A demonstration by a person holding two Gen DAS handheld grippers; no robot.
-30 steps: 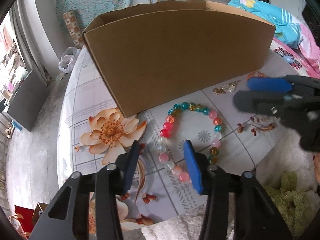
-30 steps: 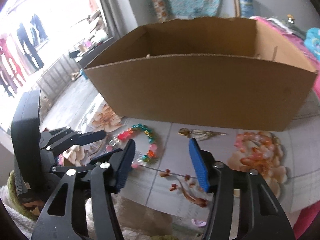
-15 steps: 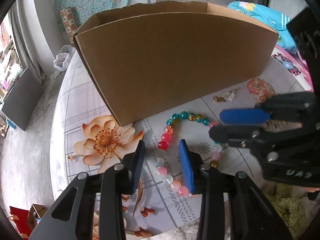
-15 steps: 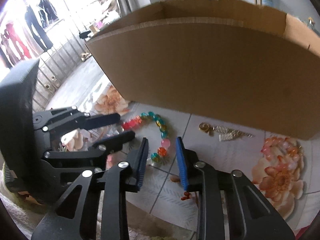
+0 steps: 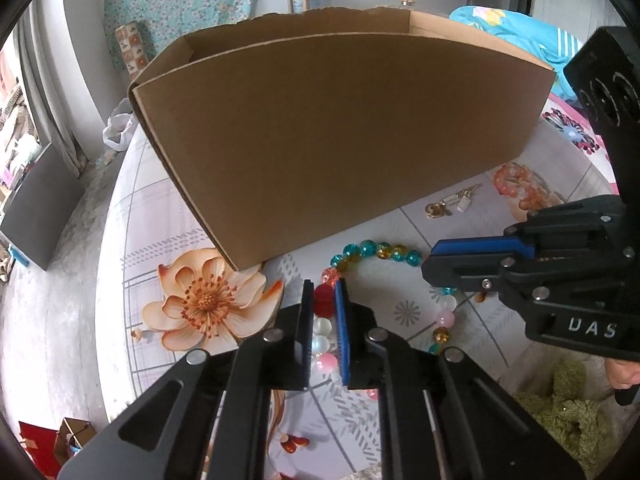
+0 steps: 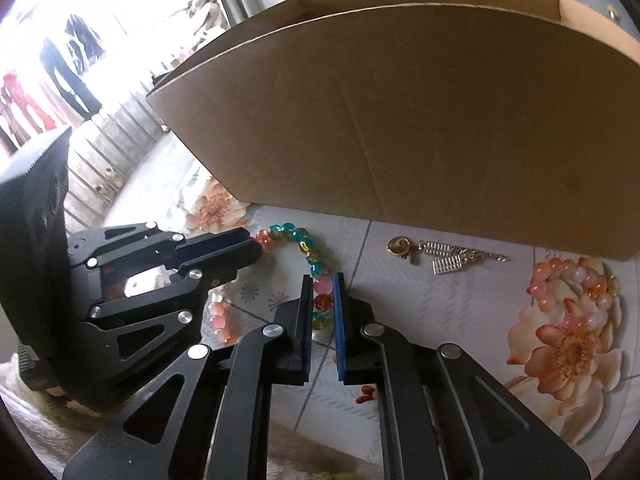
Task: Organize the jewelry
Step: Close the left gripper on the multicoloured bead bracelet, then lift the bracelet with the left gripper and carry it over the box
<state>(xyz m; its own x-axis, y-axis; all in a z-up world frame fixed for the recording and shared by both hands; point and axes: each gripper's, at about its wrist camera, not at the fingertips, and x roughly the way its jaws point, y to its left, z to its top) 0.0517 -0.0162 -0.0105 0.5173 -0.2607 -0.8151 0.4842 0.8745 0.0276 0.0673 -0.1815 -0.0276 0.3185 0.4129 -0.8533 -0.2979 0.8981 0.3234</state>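
Observation:
A bracelet of teal, amber, red, pink and white beads (image 5: 376,250) (image 6: 304,244) lies in a loop on the flowered tablecloth in front of the cardboard box (image 5: 340,120) (image 6: 400,120). My left gripper (image 5: 324,292) is closing, its pads against a red bead on the loop's left side. My right gripper (image 6: 323,280) is closing too, pads pressing a pink and an orange bead on the loop's right side. Each gripper shows side-on in the other's view: the right gripper (image 5: 430,260), the left gripper (image 6: 248,248). Beads under the fingers are hidden.
A gold clasp with silver charms (image 5: 448,204) (image 6: 440,256) lies just in front of the box. A pink-orange bead bracelet (image 5: 516,184) (image 6: 576,280) rests to its right. The box wall stands close behind the loop. A fuzzy green cloth (image 5: 568,408) lies at the near table edge.
Both grippers' jaws have narrowed from wide apart to pinching beads of the bracelet. The left gripper has shifted forward onto the red bead; the right one has tipped down onto the loop.

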